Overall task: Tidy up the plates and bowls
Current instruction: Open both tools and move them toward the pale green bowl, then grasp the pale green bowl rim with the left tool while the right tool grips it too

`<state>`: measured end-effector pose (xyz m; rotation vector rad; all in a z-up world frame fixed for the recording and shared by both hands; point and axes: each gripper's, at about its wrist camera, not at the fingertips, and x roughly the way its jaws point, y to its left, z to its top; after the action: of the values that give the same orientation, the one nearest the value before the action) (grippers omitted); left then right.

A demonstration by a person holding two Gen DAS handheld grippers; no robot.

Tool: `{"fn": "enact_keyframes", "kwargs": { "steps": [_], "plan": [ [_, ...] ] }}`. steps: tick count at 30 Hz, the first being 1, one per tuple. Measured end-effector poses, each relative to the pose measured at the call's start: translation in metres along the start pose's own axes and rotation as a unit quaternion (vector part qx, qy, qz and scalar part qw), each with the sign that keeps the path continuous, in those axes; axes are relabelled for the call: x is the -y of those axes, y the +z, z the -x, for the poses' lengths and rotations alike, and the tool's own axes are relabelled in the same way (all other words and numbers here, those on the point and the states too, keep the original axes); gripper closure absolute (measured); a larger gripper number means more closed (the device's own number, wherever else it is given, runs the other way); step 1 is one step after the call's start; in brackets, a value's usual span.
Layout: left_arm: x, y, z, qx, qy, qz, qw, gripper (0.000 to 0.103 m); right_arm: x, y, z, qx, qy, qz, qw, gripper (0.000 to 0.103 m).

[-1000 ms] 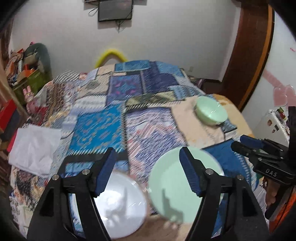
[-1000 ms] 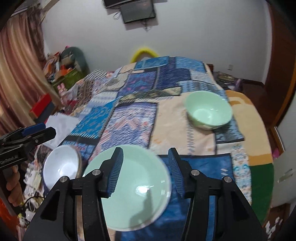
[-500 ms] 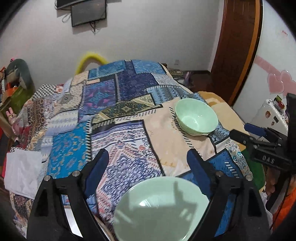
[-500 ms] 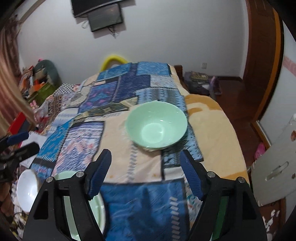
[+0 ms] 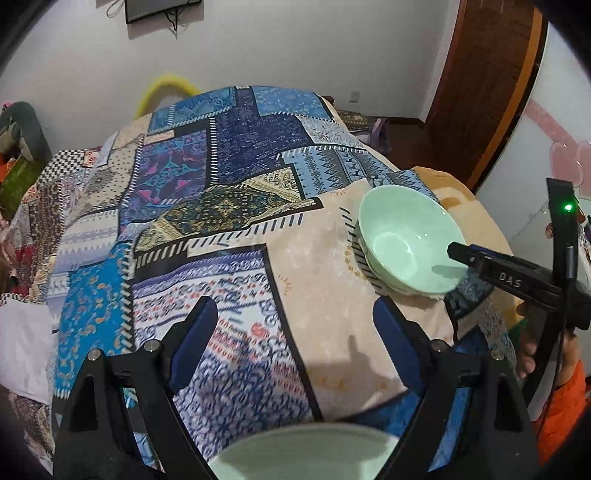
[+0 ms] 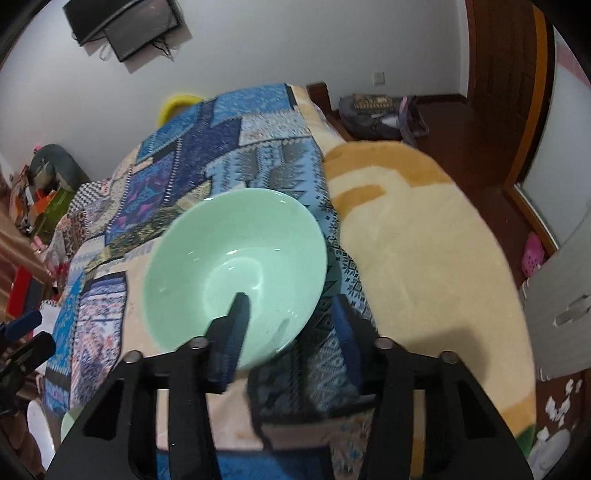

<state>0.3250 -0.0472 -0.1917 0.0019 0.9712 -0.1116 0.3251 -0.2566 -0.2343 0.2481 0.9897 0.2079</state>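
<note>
Your right gripper is closing over the near rim of the green bowl, one finger inside, one outside (no clear pinch visible). The bowl sits on the bed. Your left gripper gapes empty above a green plate.

White walls, dark screen mounted far left. Bed under a patchwork cover, cream blanket on its right. Dark wood floor, brown door frame right.
</note>
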Motion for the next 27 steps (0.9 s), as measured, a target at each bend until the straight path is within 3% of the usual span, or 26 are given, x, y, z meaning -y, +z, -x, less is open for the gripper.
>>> {"fn": "enact_keyframes", "kwargs": {
  "steps": [6, 10, 17, 19, 24, 27],
  "plan": [
    [0.004, 0.013, -0.031, -0.021, -0.009, 0.006, 0.9997, 0.016, 0.004, 0.002, -0.015, -0.015, 0.012, -0.004, 1.000, 0.081],
    [0.010, 0.021, -0.049, -0.026, -0.010, 0.008, 0.9996, 0.016, 0.001, 0.000, -0.017, -0.009, 0.009, 0.015, 1.000, 0.081],
    [0.022, 0.027, -0.081, -0.038, -0.002, 0.005, 0.9993, 0.018, -0.008, -0.003, -0.018, -0.018, 0.043, 0.045, 0.998, 0.083],
    [0.024, 0.028, -0.088, -0.046, -0.001, 0.005, 0.9989, 0.025, -0.012, -0.005, -0.018, -0.020, 0.050, 0.056, 0.997, 0.083],
    [0.025, 0.026, -0.110, -0.080, -0.004, 0.011, 0.9967, 0.059, -0.021, -0.008, -0.019, -0.026, 0.065, 0.077, 0.995, 0.083],
    [0.025, 0.024, -0.115, -0.085, -0.025, 0.016, 0.9959, 0.071, -0.024, -0.006, -0.021, -0.025, 0.062, 0.074, 0.995, 0.083]
  ]
}}
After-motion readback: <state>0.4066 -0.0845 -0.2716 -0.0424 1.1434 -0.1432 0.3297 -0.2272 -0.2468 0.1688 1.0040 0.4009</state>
